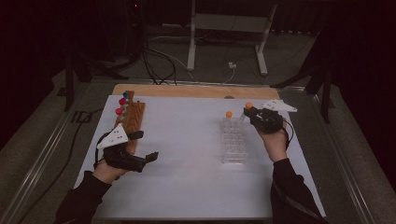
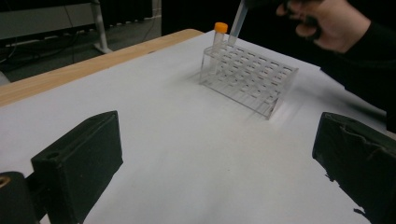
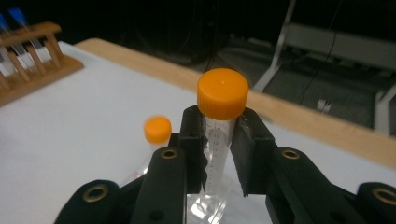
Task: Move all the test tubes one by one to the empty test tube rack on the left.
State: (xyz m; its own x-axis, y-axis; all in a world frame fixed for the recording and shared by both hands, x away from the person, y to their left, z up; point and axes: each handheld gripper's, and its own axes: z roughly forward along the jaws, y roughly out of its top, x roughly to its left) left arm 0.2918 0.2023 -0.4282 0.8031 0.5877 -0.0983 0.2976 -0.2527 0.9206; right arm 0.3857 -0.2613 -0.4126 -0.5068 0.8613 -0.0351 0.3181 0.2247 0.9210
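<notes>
Darkness swallows the far room, and the clear tube rack (image 1: 233,140) is faint on the white worktop (image 1: 187,186) in the high view; how many wells it has is hard to count. The right hand-held gripper (image 3: 218,154) is clamped on an orange-capped tube (image 3: 222,95) just below its cap, held tilted above the rack's far end; the tube's lower tip is cut off in the right gripper view. A second orange-capped tube (image 2: 218,35) stands upright in a far corner well. The left hand-held gripper (image 1: 150,157) rests with jaws spread wide, holding nothing, beside a wooden rack (image 1: 130,119) carrying red- and blue-capped tubes (image 1: 122,105).
</notes>
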